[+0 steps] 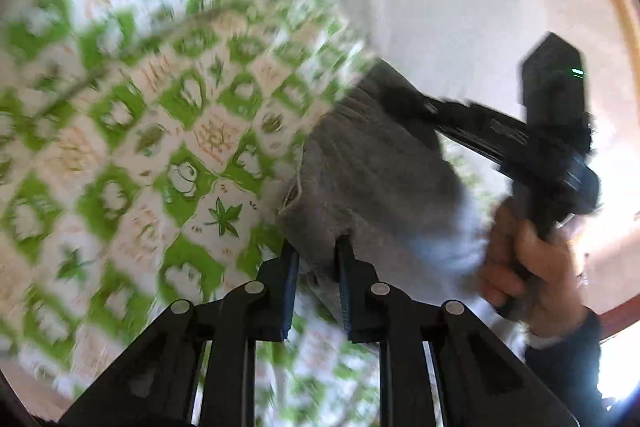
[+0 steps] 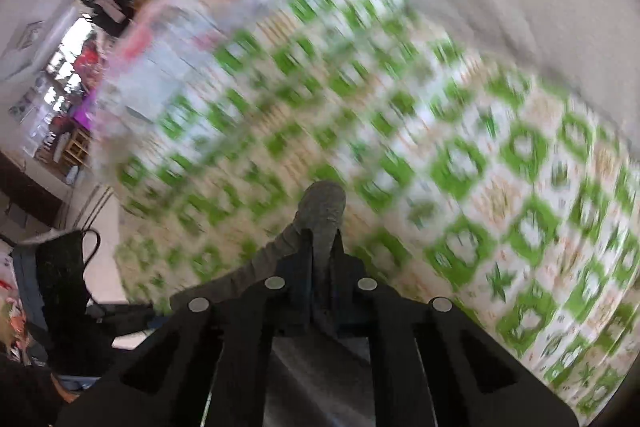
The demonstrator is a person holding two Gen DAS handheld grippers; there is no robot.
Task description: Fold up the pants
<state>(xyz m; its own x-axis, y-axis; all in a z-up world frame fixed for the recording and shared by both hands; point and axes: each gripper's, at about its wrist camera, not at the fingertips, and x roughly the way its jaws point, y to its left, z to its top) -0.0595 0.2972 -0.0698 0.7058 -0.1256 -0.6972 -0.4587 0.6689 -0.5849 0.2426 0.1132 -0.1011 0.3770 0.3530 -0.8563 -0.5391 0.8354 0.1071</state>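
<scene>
**Grey pants pinched by both tools above a patterned cover**

The pants (image 1: 360,163) are a grey knit bunch held up off the green-and-white patterned cover (image 1: 132,147) — their full shape cannot be made out, since only a crumpled part shows in each view and both pictures are smeared by blur. In the left wrist view the left tool (image 1: 318,255) has its jaws drawn close with an edge of the grey cloth caught between them; a pale cord or seam end (image 1: 294,195) hangs at the fabric's edge. The cloth stretches away to the right, where the right tool (image 1: 404,99) grips its far end, held by a hand (image 1: 524,259) with a dark sleeve (image 1: 568,359) partly cut off by the frame's edge.

In the right wrist view the right tool's jaws are pressed together on a narrow fold of the grey cloth, which pokes out as a rounded tip beyond them. A dark bag or strap (image 2: 68,267) sits at the left — too blurred to identify. Shelves and clutter (image 2: 60,99) behind are indistinct.
</scene>
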